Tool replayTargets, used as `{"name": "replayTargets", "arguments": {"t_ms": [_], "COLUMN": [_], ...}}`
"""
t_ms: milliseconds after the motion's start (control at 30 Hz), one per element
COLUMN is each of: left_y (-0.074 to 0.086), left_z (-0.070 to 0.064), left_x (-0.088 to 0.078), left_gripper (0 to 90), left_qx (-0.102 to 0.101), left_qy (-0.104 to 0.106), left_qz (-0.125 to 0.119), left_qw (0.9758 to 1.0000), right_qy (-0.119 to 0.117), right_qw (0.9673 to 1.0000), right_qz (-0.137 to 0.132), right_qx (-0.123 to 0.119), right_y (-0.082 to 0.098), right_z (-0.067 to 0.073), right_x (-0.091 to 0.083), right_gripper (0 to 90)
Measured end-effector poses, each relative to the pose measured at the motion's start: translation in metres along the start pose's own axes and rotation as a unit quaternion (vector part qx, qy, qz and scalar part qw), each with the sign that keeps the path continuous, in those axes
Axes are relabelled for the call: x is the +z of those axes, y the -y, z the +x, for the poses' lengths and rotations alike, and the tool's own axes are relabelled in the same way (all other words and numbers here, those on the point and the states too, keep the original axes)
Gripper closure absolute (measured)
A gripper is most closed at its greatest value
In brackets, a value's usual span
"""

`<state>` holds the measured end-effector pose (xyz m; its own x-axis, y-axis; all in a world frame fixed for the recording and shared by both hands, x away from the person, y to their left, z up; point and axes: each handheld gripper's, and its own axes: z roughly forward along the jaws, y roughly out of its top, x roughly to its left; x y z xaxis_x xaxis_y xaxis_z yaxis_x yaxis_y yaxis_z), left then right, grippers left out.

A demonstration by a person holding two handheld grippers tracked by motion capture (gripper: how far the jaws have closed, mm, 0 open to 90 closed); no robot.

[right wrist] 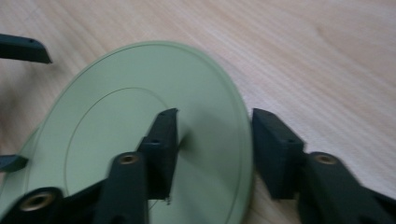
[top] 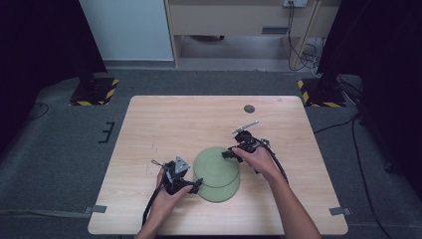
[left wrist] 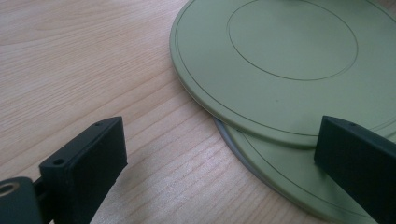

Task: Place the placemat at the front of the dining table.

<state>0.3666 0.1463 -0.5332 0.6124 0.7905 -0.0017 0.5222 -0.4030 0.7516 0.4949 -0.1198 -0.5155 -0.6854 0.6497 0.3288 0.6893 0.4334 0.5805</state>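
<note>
Straddling the rim of the top plate (right wrist: 140, 126), the right gripper (right wrist: 215, 140) stood spread, likely readying a pinch. The left gripper (left wrist: 219, 158) gaped too (near the stack's edge). Its view showed a lower plate (left wrist: 280, 186) offset underneath, mid-table (top: 164, 119), barely visible from the right gripper view.

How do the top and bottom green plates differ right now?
The top plate lies offset toward the far side, its whole face showing; the bottom plate shows a mere crescent at the near edge. The right gripper straddles the top plate's rim, open; the left gripper brackets both plates' edges, open. Both are round, pale green, ring-grooved.
</note>
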Motion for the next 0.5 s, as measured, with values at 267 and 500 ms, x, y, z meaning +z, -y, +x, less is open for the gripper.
{"name": "replayTargets", "arguments": {"t_ms": [267,500], "left_y": [0.000,0.000], "left_z": [0.000,0.000], "left_x": [0.000,0.000], "left_gripper": [0.2,0.0], "left_qx": [0.000,0.000], "left_qy": [-0.001,0.000], "left_qz": [0.001,0.002], "left_qw": [1.0000,1.0000], "right_qy": [0.036,0.049], "right_qw": [0.9983,0.9965], "right_qz": [-0.030,-0.046], "right_qx": [-0.034,-0.050], "right_y": [0.000,0.000], "right_z": [0.009,0.016], "right_x": [-0.011,-0.018], "right_gripper": [70.3,81.7]}}
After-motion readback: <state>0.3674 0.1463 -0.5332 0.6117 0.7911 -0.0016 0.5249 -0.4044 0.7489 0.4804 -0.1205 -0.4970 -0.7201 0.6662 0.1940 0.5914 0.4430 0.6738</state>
